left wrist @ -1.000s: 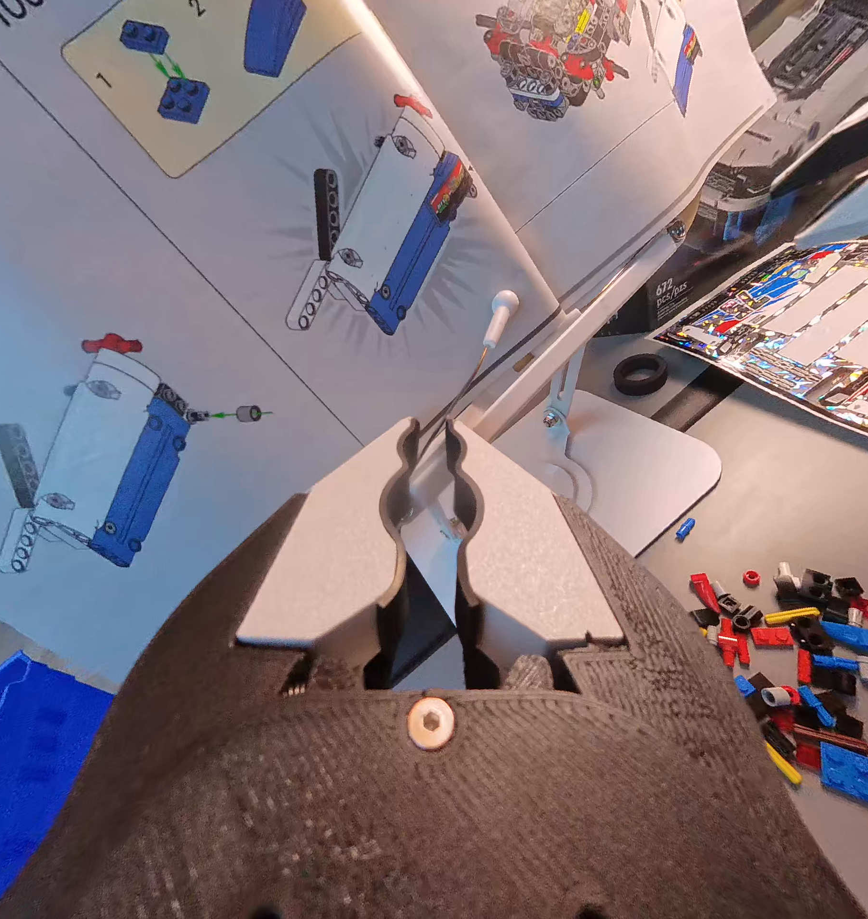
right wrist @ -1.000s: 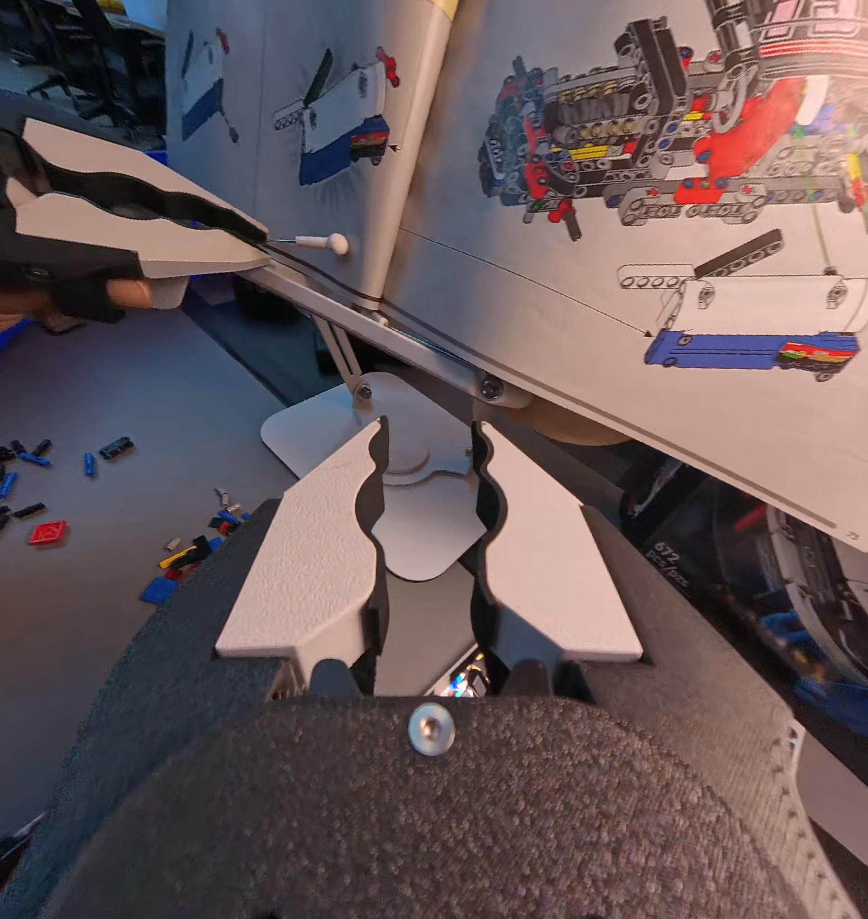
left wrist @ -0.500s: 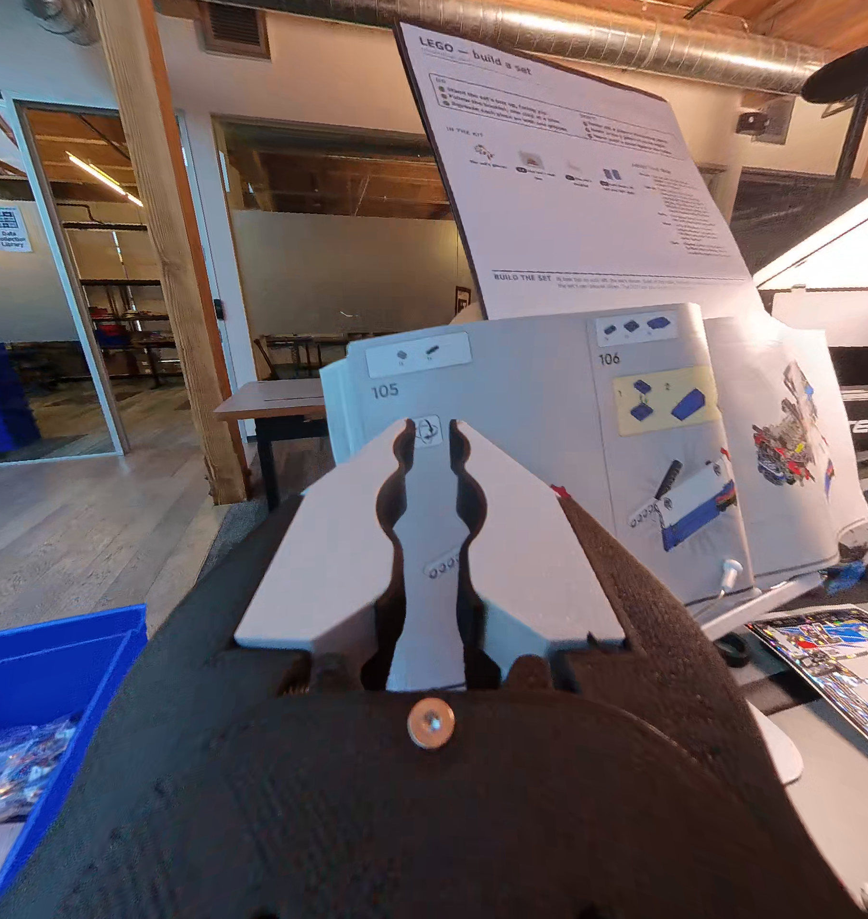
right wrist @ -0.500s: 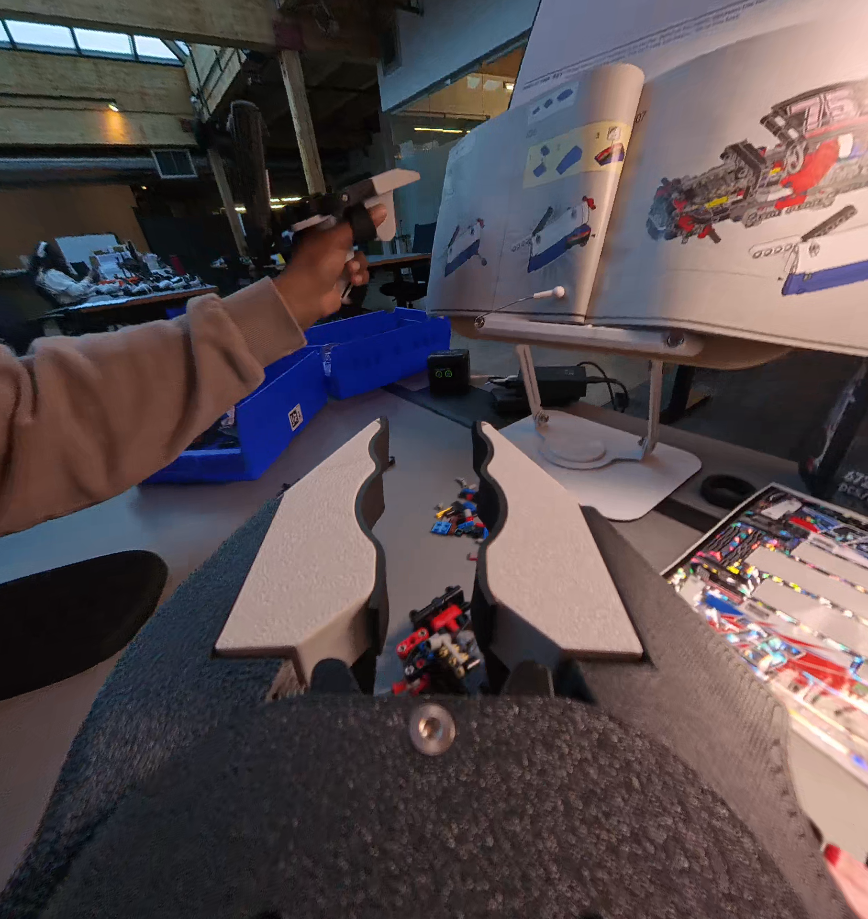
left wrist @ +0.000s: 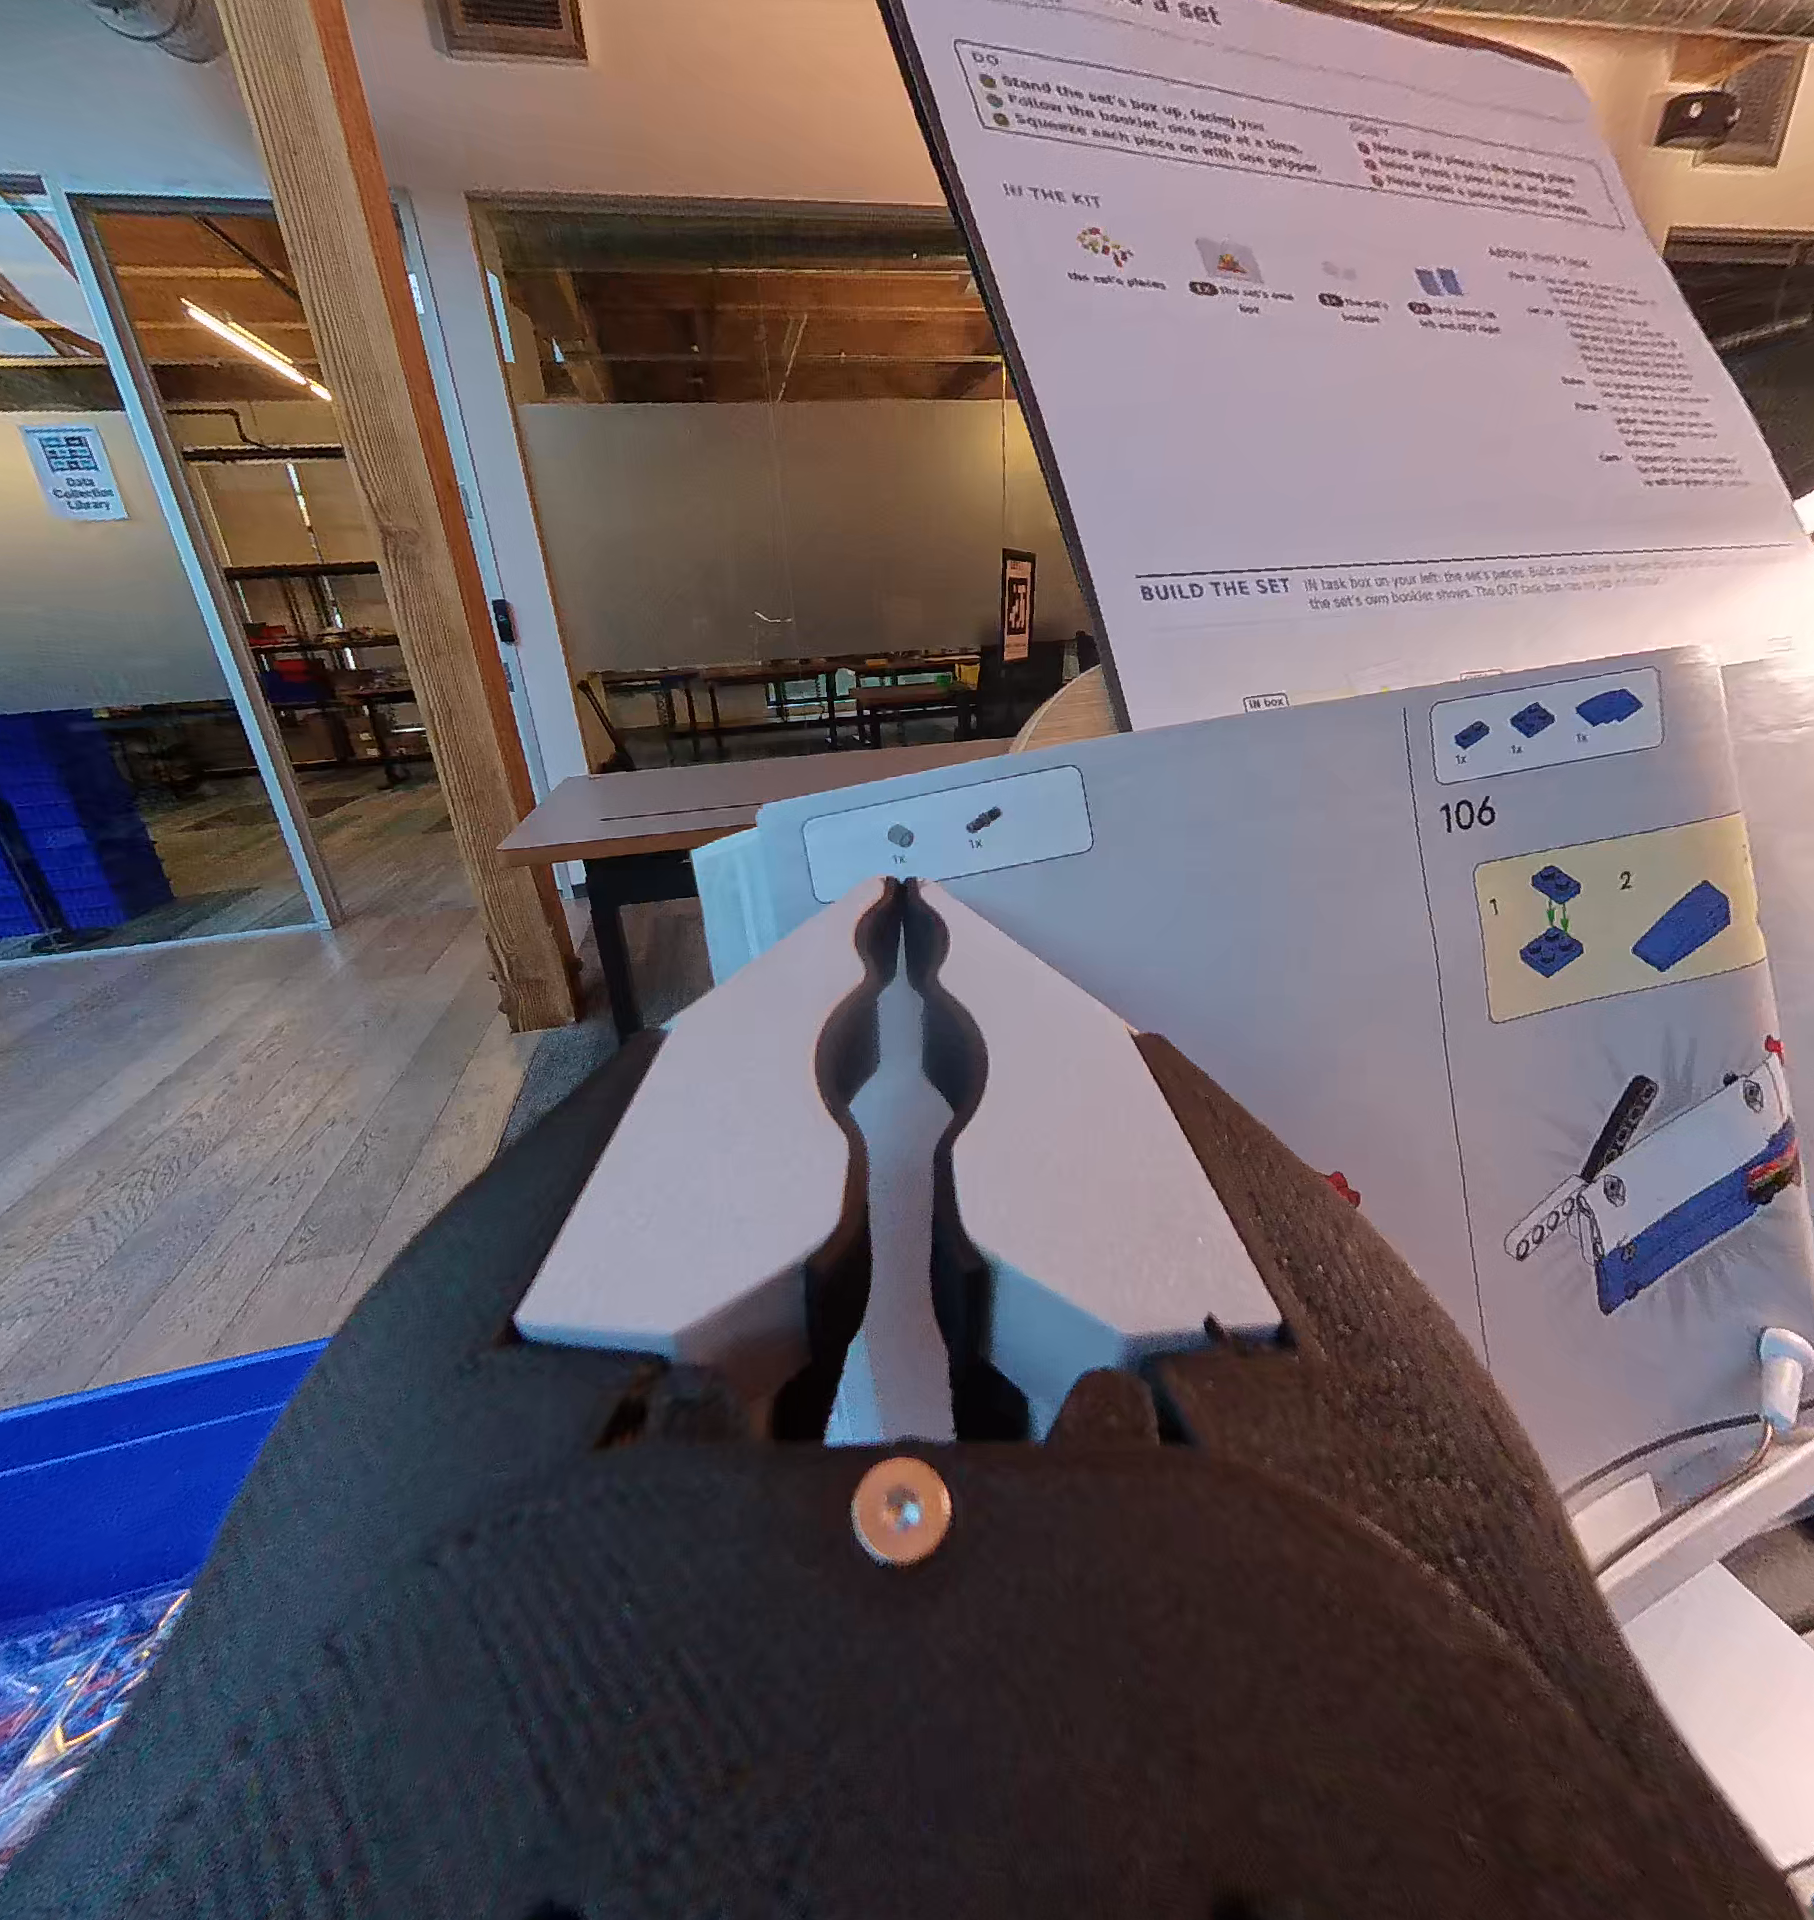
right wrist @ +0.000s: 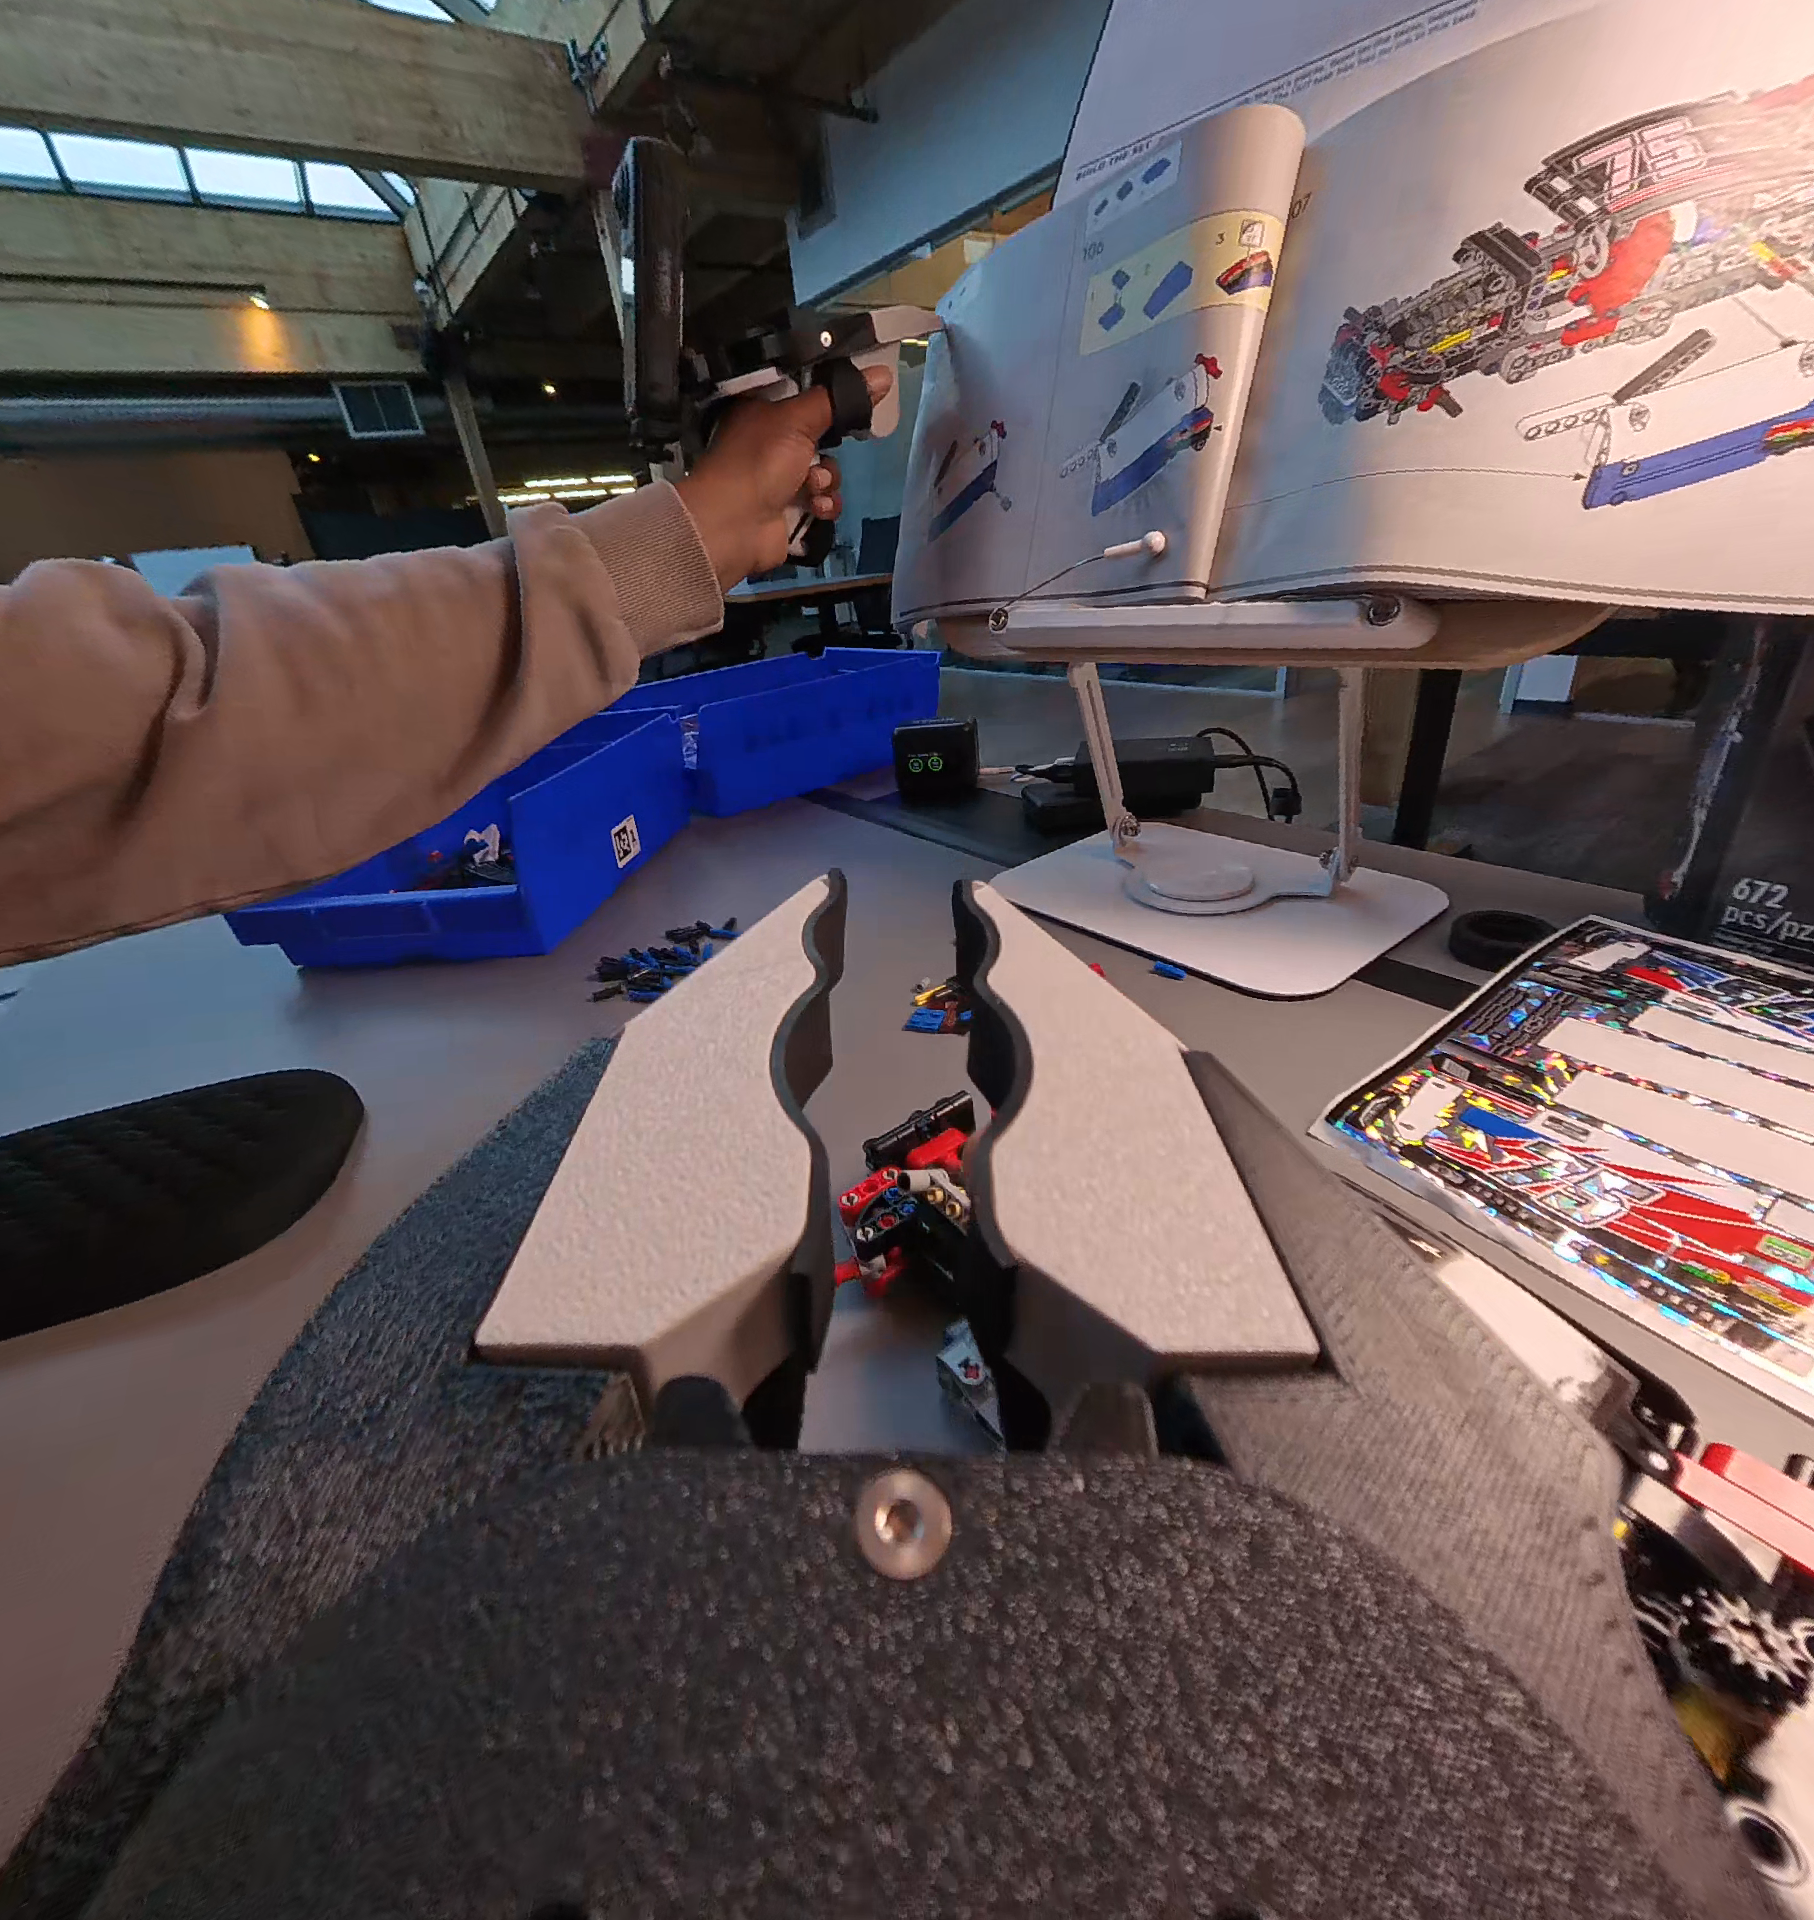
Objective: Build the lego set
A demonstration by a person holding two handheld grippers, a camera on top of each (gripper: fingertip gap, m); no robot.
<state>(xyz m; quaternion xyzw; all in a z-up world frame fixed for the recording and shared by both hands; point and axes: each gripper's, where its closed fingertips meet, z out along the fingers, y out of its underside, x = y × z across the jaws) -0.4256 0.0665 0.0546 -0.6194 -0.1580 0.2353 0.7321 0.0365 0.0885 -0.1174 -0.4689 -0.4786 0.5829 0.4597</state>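
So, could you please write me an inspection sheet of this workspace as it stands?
Surface: grey table, mostly bare on the left.
Job's things: instruction booklet open on a white stand; part-built model on the table; loose pieces; sticker sheet.
Clutter: blue bins; black tyre.
Grippers: left gripper shut at the booklet's top edge; whether it pinches a page is unclear. Right gripper open, empty, above the model.
Cables: black power adapter with its cord.
Surroundings: wooden post, glass partitions.
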